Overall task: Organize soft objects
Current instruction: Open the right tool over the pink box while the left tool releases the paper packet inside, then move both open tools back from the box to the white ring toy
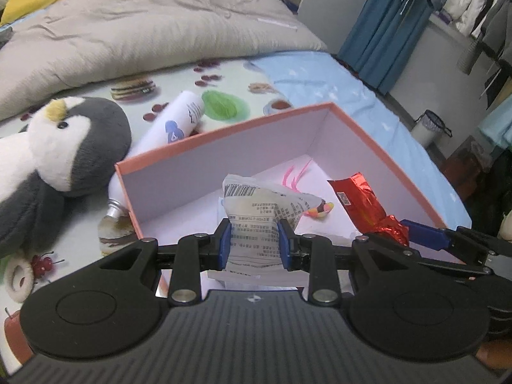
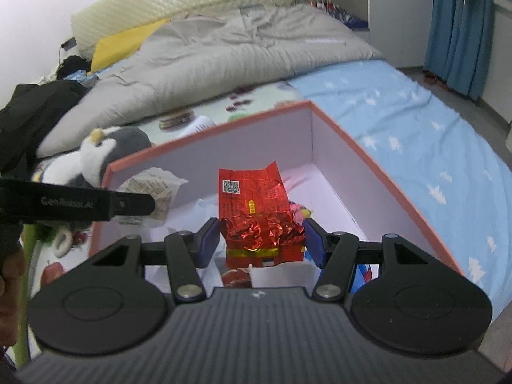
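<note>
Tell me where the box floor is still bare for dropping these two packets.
Bare floor lies toward the far corner of the box, past the pink scrap. Nearer, it is crowded: the white packet, the red foil packet and a colourful candy hang or lie there.

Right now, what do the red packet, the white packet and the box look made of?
Red packet: seemingly metallic foil, shiny and sharply crinkled.
White packet: probably matte plastic film or paper; it creases softly under dense print.
Box: likely cardboard, with stiff flat walls, smooth pale inside, salmon outside and rim.
</note>
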Demonstrator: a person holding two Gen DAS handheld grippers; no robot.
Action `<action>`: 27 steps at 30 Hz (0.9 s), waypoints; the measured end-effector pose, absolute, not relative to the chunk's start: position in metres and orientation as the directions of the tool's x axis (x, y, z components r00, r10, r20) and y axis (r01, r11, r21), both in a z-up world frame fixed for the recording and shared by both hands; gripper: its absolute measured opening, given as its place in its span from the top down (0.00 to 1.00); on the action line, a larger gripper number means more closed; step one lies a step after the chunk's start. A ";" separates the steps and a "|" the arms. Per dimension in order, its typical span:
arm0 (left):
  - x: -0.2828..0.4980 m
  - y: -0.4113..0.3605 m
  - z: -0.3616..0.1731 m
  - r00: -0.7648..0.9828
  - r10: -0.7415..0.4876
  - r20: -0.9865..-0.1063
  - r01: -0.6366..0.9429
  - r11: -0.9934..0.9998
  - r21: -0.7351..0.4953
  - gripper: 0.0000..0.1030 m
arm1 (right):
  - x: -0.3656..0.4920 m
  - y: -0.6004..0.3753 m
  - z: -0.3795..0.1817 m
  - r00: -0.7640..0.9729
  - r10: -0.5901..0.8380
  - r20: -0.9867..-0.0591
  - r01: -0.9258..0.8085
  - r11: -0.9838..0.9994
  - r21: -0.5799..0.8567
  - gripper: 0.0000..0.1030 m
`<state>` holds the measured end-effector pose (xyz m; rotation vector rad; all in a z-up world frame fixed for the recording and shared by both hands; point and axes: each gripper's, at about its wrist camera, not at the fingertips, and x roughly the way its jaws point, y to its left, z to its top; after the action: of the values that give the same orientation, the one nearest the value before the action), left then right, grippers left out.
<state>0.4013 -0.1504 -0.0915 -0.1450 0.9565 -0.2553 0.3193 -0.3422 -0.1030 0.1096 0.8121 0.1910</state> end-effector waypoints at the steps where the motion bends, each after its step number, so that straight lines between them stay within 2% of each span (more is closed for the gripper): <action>1: 0.405 -0.151 -0.094 0.545 -0.280 -0.791 0.154 0.960 -0.233 0.66 | 0.322 -0.343 -0.106 0.668 0.213 -0.713 -0.128 0.977 0.172 0.41; 5: 0.412 -0.153 -0.103 0.529 -0.276 -0.802 0.154 0.961 -0.229 0.66 | 0.329 -0.343 -0.116 0.654 0.214 -0.725 -0.123 0.976 0.177 0.41; 6: 0.411 -0.153 -0.104 0.530 -0.270 -0.804 0.153 0.963 -0.223 0.63 | 0.331 -0.343 -0.118 0.652 0.214 -0.728 -0.121 0.977 0.178 0.41; 7: 0.413 -0.153 -0.106 0.525 -0.261 -0.810 0.149 0.965 -0.215 0.54 | 0.331 -0.343 -0.119 0.650 0.213 -0.730 -0.120 0.977 0.178 0.40; 9: 0.412 -0.152 -0.107 0.518 -0.265 -0.813 0.151 0.964 -0.218 0.47 | 0.333 -0.343 -0.121 0.638 0.212 -0.740 -0.116 0.977 0.180 0.40; 13: 0.404 -0.147 -0.102 0.530 -0.262 -0.806 0.146 0.965 -0.217 0.47 | 0.332 -0.345 -0.118 0.634 0.213 -0.743 -0.100 0.976 0.194 0.40; 27: 0.338 -0.128 -0.035 0.629 -0.282 -0.725 0.174 0.959 -0.222 0.47 | 0.270 -0.331 -0.060 0.718 0.229 -0.657 -0.134 0.972 0.193 0.40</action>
<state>0.3383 -0.1280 -0.0352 -0.1358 0.8525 -0.2619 0.2704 -0.3314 -0.0596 0.1354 0.7438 0.2015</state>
